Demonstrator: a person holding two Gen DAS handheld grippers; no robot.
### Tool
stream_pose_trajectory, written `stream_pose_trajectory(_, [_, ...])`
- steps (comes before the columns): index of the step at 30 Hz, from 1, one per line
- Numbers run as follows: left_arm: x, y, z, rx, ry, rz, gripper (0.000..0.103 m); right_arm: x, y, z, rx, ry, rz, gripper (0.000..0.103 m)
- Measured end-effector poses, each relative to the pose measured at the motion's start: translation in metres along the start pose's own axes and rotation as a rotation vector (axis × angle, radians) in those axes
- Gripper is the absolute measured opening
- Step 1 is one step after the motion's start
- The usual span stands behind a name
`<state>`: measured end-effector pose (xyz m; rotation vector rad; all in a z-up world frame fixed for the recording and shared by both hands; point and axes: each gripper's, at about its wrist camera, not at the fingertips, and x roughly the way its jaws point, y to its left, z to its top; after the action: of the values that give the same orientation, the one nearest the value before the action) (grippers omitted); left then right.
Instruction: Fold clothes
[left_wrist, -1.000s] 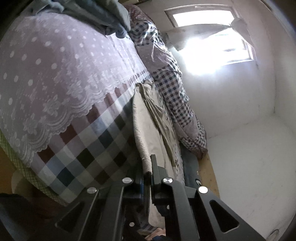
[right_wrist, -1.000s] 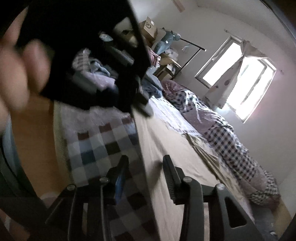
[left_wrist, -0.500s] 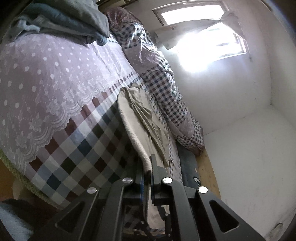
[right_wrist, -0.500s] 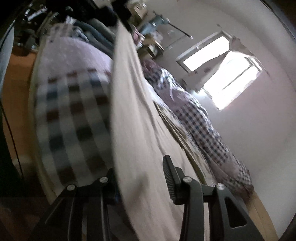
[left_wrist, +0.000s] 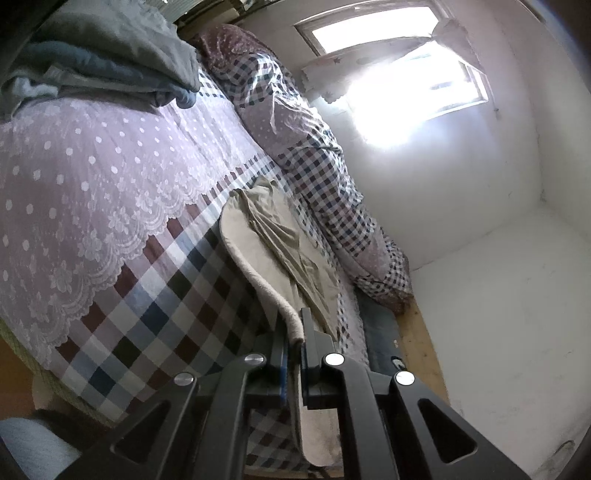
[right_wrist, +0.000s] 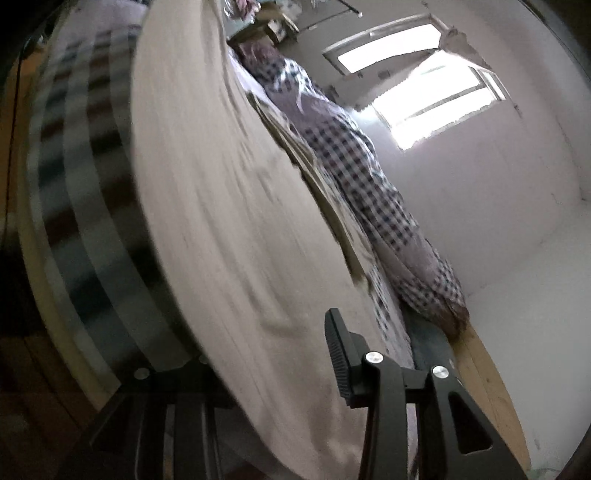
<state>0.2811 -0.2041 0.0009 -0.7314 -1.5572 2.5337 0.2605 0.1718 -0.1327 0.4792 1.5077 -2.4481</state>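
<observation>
Daylight is blowing out the window (left_wrist: 399, 77), w/ glare washing the wall. Right view is smearing the cloth (right_wrist: 236, 229) ahead of the jaws; fisheye edges are bending, darkening.

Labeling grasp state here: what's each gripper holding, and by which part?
Left gripper is shut on the beige garment, pinching its near edge. Right gripper stands part open with the same garment draped between its fingers; whether it grips can't be told.
</observation>
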Motion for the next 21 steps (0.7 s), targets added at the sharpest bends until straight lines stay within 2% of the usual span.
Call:
stream_pose_trajectory(11, [0.005,-0.010,-0.001,0.052,-0.014,0.052,0.003,0.001,-0.041,-0.081,-0.063,0.116,-0.072,0.041])
stream_pose_trajectory(15, [0.009,-0.010,-0.001,0.054,-0.017,0.065,0.003,0.009,-0.050,-0.097,-0.065,0.146,-0.079,0.040])
stream_pose_trajectory(17, [0.010,-0.010,-0.001,0.053,-0.016,0.071,0.003,0.008,-0.050,-0.100,-0.079,0.135,-0.086,0.039])
stream_pose_trajectory(19, [0.011,-0.010,-0.001,0.054,-0.016,0.077,0.003,0.007,-0.048,-0.102,-0.094,0.122,-0.093,0.037])
stream_pose_trajectory(21, [0.012,-0.010,-0.001,0.056,-0.017,0.084,0.003,0.005,-0.048,-0.104,-0.107,0.113,-0.100,0.028])
